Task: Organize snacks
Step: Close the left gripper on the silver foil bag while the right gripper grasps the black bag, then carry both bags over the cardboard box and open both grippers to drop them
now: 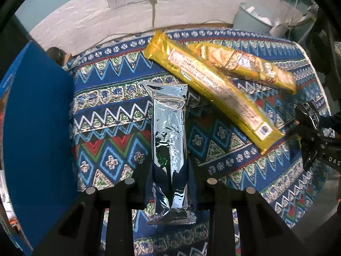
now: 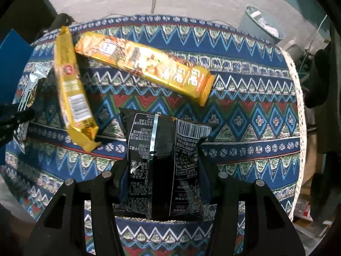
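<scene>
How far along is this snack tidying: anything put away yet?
Nothing visibly put away yet. In hand: the left gripper is shut on a long silver foil packet, and the right gripper clamps a black crinkly snack bag. Left: two long golden biscuit packs on the patterned tablecloth, perhaps bound for the blue box.

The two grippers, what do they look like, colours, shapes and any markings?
Both are black. In its own wrist view the left gripper shows angular black arms with round silver studs and dark blue pads; the right gripper looks the same. Seen from the left wrist view, the right gripper's body bears white letters, "DAS", cut off by the frame edge. No sleeves or cables on them are visible.
</scene>
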`<state>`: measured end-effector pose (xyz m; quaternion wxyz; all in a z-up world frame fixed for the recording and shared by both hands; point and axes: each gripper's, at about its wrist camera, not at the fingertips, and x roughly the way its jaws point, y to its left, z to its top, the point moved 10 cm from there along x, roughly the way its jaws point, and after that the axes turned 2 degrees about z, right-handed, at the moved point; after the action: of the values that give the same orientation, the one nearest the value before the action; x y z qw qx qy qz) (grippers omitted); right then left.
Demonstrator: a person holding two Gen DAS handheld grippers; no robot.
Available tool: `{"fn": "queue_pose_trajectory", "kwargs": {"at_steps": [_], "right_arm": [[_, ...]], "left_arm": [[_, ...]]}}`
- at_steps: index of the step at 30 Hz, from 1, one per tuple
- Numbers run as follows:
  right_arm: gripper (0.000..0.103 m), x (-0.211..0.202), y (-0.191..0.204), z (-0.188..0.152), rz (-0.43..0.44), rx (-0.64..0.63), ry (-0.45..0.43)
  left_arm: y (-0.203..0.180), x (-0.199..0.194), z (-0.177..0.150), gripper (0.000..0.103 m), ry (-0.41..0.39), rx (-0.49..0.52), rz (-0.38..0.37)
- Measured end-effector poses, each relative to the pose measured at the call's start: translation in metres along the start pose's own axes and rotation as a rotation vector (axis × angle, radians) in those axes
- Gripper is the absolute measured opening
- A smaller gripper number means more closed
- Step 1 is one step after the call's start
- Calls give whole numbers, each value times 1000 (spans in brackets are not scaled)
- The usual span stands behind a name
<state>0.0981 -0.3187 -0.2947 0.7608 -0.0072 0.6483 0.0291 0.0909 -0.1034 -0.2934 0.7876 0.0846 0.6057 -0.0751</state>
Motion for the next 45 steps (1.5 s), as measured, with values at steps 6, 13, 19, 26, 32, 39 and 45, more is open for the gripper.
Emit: {"fn": "queue_pose_trajectory", "kwargs": {"at_steps": [6, 13, 19, 26, 32, 39, 45], "right_arm": [[52, -24, 7, 10, 6, -17, -38], [52, -55, 26, 22, 31, -47, -100], [52, -76, 52, 33, 53, -83, -146], [52, -94, 78, 45, 80, -112, -182], [52, -107, 108, 57, 115, -139, -212], [52, -125, 149, 71, 149, -189, -248], [52, -134, 180, 81, 175, -221, -263]], "left_arm": [[1, -32, -2, 29, -38, 14, 7], [11, -58, 7, 29, -93, 28, 18], [16, -81, 4, 29, -133, 42, 15], [27, -108, 3, 29, -174, 35, 13], [41, -124, -1, 29, -198, 28, 11], [61, -142, -4, 29, -233, 8, 18], [83, -156, -8, 29, -257, -11, 38]]}}
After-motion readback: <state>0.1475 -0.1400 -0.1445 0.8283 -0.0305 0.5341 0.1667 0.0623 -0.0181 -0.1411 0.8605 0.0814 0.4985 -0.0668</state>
